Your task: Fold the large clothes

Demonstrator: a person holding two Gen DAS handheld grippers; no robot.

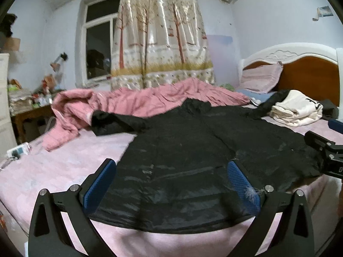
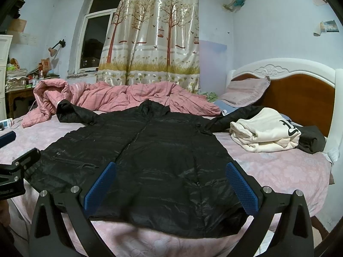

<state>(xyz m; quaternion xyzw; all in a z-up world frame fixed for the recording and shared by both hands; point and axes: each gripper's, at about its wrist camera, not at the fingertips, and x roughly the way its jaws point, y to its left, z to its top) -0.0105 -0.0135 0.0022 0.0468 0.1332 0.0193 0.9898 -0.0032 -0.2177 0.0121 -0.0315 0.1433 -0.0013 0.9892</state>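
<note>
Where pink bed (image 2: 278, 171) holds spread black jacket (image 2: 160, 150): quilt (image 2: 120, 98) far; left gripper (image 1: 171, 184), right gripper (image 2: 170, 184) jaws apart.

One black coat (image 2: 150, 154) lies on the bed (image 2: 278, 167), with one cream folded garment (image 2: 263, 132), one pink quilt (image 2: 120, 98), one pillow (image 2: 244, 93). Two grippers: left (image 1: 171, 184), right (image 2: 170, 184).
</note>
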